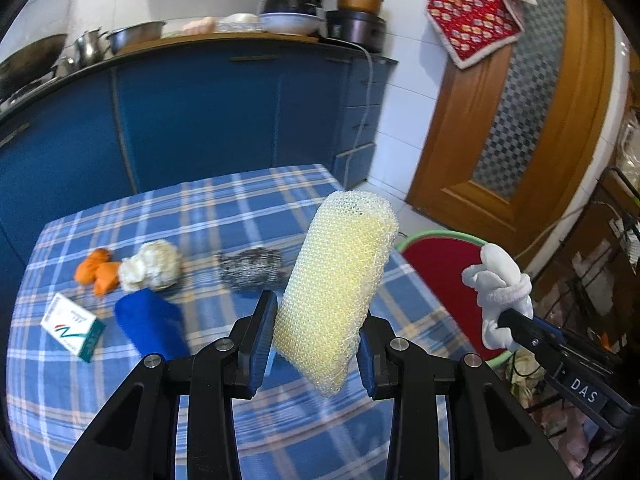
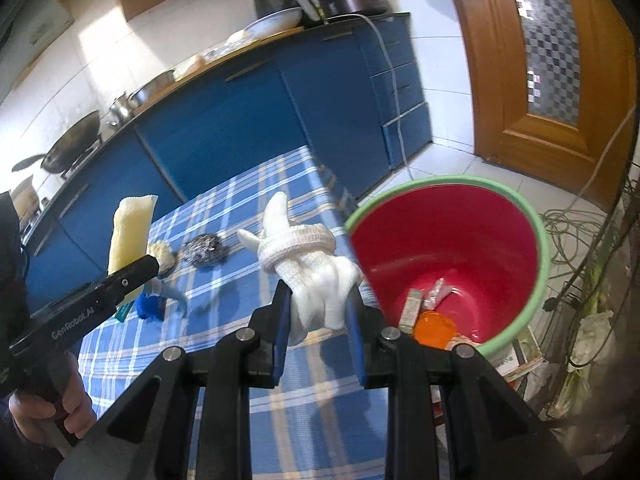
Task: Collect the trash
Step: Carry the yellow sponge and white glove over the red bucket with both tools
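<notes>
**Two pieces of trash in hand, bound for the red bucket**

We are in the carrying step. Our left tool (image 1: 318, 330) is clamped on one yellow mesh sponge (image 1: 336, 292), held upright above the tabletop (image 1: 224, 208). Our right tool (image 2: 318, 322) pinches one white knotted glove (image 2: 308, 268), which hangs just beside the rim of the red bucket (image 2: 520, 216). The bucket stands off the tabletop's edge, on the side toward the wooden door (image 2: 552, 60).

As we judge it, the next move calls for bringing each tool over the bucket's mouth and parting its pads so the piece drops inside, the glove first since it is nearer.

Away from the bucket, five things lie on the tabletop: one steel scourer (image 1: 252, 268), one cream wad (image 1: 150, 266), one orange scrap (image 1: 98, 270), one blue cloth (image 1: 150, 326), one small carton (image 1: 72, 326). Inside the bucket we count at least three pieces already.
</notes>
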{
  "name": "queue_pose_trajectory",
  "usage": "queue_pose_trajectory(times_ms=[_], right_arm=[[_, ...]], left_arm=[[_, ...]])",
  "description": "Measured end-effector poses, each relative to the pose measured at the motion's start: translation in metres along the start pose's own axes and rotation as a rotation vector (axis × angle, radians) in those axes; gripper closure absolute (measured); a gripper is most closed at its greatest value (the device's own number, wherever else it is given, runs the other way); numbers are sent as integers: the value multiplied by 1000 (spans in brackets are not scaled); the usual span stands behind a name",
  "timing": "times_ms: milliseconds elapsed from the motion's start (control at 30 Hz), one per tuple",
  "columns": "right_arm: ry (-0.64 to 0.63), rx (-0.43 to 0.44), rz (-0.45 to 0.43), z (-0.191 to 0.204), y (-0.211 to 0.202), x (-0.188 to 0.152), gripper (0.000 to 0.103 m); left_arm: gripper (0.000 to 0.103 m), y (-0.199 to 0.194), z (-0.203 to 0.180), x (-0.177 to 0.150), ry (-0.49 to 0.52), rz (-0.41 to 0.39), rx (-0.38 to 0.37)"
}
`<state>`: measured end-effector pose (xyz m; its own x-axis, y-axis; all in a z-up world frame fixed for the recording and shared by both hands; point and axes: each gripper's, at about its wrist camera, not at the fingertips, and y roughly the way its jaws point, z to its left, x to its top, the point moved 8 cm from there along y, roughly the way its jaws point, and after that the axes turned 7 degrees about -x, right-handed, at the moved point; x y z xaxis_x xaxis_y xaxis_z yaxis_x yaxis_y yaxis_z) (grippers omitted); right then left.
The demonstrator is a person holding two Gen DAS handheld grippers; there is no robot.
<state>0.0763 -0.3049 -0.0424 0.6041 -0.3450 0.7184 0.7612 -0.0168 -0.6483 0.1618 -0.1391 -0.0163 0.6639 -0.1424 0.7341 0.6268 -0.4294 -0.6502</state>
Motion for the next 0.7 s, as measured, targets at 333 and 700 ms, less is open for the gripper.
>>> queue_pose_trajectory(times_ms=[333, 700], right_arm=[[72, -42, -17, -40, -2, 6, 74], [129, -80, -19, -77, 3, 8, 74]], left_arm=[[66, 25, -46, 2, 64, 35, -61], [66, 55, -95, 5, 131, 70, -124]])
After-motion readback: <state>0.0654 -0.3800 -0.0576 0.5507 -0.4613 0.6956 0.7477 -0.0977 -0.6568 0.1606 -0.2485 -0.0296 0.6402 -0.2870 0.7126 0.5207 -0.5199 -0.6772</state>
